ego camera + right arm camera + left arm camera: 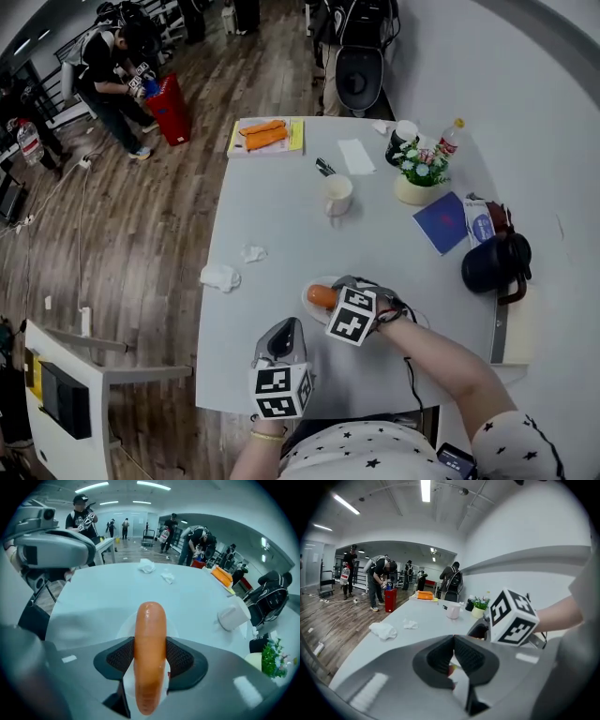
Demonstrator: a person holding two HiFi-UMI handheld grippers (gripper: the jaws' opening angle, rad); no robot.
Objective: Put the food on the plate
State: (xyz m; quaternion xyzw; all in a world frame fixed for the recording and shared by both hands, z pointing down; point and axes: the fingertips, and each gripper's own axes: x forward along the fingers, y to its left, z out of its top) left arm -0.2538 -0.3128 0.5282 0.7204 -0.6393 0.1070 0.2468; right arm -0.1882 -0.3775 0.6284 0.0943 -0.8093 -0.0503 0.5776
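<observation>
An orange sausage sits lengthwise between the pads of my right gripper, which are shut on it. Just beneath it lies a small white plate on the grey table. In the head view the sausage and plate are at the table's near middle, with the right gripper coming in from the right. My left gripper hovers by the table's front edge, left of the plate. Its jaws are shut with nothing in them.
Farther back stand a white mug, a flower pot, a blue booklet and a black kettle. Crumpled tissues lie at the left edge. A yellow tray with orange items is at the far end. People stand beyond.
</observation>
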